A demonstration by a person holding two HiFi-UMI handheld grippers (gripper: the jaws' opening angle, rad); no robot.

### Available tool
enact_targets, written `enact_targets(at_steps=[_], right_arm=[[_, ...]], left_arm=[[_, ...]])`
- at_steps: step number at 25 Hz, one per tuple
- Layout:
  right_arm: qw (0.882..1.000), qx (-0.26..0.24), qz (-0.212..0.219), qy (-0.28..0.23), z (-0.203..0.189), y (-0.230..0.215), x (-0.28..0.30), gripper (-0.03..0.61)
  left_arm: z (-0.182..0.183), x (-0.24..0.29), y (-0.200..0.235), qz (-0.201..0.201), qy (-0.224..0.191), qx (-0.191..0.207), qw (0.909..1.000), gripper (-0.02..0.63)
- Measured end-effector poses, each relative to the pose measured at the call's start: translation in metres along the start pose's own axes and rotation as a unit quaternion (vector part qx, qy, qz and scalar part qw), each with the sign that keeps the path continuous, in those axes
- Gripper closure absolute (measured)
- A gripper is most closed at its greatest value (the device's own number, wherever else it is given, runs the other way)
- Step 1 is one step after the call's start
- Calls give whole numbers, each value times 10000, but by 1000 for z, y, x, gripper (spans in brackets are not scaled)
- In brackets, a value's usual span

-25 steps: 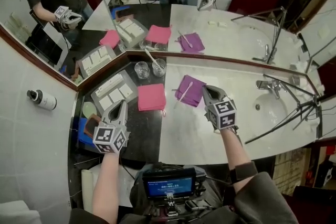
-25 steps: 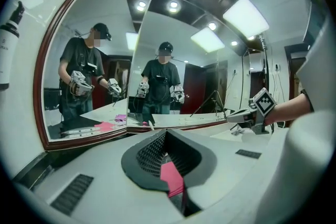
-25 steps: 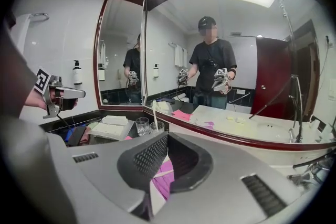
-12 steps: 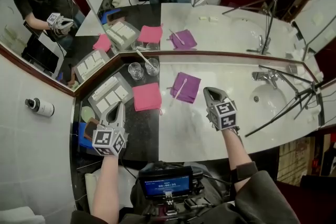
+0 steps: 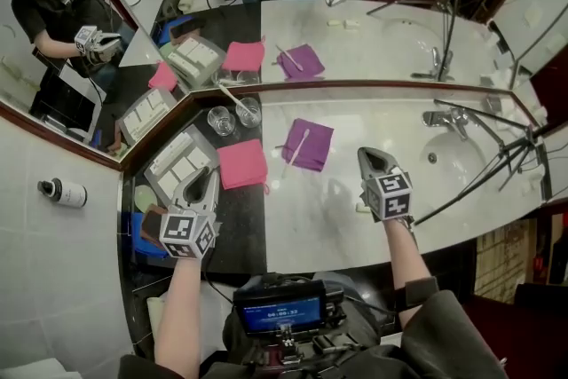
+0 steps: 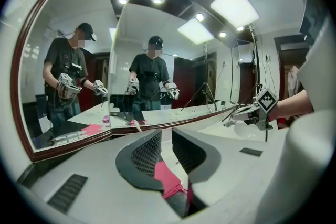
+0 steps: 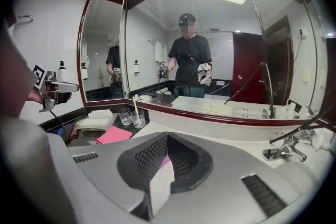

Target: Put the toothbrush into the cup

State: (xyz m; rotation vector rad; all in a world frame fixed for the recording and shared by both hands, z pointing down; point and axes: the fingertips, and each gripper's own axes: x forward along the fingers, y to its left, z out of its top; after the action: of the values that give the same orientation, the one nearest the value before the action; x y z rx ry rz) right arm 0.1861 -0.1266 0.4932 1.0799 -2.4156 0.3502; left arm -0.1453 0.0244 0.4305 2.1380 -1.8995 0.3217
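No readable print anywhere: the square markers on the gripper cubes carry only black-and-white patterns, and the small screen (image 5: 284,313) at the near edge is too small to read. The right gripper (image 5: 370,159) has drawn back from the purple cloth (image 5: 321,141) toward the counter's near edge, its jaws pressed together on nothing. The left gripper (image 5: 203,181) hovers over the black stone end of the counter (image 5: 330,210). Its jaws have just been opening and now stand slightly spread with nothing between them. The toothbrush (image 5: 295,146), a slim white stick, still lies slantwise on that purple cloth on the white marble. Two clear glass cups (image 5: 221,122) stand at the back edge by the mirror. The right-hand cup (image 5: 251,114) already holds a pale stick. A square pink cloth (image 5: 241,164) lies just in front of them.
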Motion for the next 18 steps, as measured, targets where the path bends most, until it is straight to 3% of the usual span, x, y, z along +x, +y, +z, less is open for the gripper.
enact_targets(at_steps=[8,11,18], right_arm=[[9973,409,-615,52,-33,-56,-37,561],[9954,461,-838,117,-45,-73,-50,561],[9911,664,-1144,171,-60,-104,-61,561]], left_arm=[[-16,76,-60,-839,490,345,9947,461],[-29,109,-91,-1210,724,449,9890,425],[-74,182,-148,-1788,1419,614,9717,411]])
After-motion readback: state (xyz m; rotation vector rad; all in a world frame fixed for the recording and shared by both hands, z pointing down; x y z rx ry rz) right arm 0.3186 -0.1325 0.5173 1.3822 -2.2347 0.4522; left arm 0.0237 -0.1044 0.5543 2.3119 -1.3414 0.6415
